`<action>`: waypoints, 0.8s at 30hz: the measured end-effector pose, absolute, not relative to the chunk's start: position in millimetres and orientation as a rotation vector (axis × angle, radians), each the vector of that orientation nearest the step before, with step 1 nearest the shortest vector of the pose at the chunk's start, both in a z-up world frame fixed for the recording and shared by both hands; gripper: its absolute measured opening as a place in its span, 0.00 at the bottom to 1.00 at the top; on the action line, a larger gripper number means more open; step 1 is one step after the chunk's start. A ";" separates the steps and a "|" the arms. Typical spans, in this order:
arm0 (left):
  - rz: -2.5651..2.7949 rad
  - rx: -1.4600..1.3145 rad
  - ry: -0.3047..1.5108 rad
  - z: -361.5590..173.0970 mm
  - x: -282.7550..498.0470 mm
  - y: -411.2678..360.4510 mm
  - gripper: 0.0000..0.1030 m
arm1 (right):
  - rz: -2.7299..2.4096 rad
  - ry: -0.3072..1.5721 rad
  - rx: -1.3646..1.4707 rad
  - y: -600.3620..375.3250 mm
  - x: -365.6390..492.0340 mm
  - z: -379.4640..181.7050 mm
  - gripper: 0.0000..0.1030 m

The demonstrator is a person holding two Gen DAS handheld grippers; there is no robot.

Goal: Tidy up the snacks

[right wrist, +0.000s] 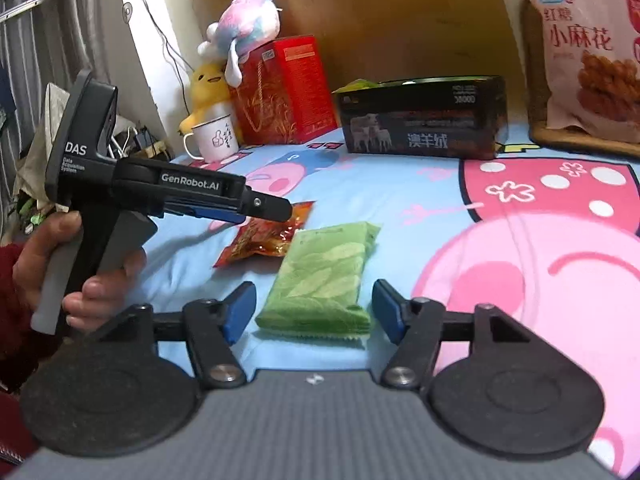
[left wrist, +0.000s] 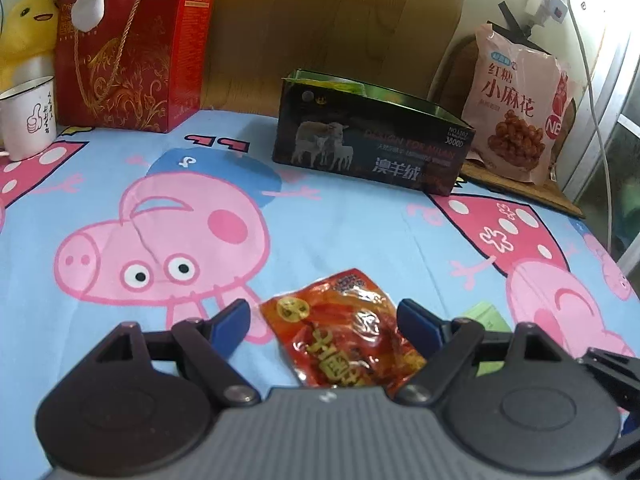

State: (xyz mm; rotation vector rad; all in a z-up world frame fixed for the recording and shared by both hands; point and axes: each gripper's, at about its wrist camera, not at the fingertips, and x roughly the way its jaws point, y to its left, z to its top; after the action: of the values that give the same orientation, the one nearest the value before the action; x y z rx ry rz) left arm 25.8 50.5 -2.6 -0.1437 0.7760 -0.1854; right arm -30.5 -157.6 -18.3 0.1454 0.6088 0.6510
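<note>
Red snack packet (left wrist: 344,332), light, crinkly, slippery, is being straddled by the released left gripper (left wrist: 324,320); green packet (right wrist: 320,280), soft, at three o'clock, is being bracketed by the released right gripper (right wrist: 314,312); mid-body holds are judged best.

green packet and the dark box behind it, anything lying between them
Nothing lies there. In the right wrist view, only bare cartoon bedsheet runs from the green packet to the dark box.
</note>
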 end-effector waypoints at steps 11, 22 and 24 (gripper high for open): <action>-0.181 -0.115 0.769 -4.4 23.3 47.7 0.81 | 0.545 0.563 -0.082 -144.1 -43.4 -16.8 0.75; -0.158 -0.053 0.749 -9.9 24.2 38.8 0.88 | 0.431 0.561 0.100 -192.3 -35.6 -19.0 0.75; -0.158 -0.041 0.747 -10.6 24.4 37.9 0.89 | 0.469 0.569 0.128 -189.2 -38.1 -18.6 0.75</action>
State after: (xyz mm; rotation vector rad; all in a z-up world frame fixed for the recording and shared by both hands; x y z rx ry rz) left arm 24.4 37.9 -10.6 -0.0411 0.7466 -0.1579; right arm -38.1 -189.2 -18.6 0.1278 0.5692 0.4688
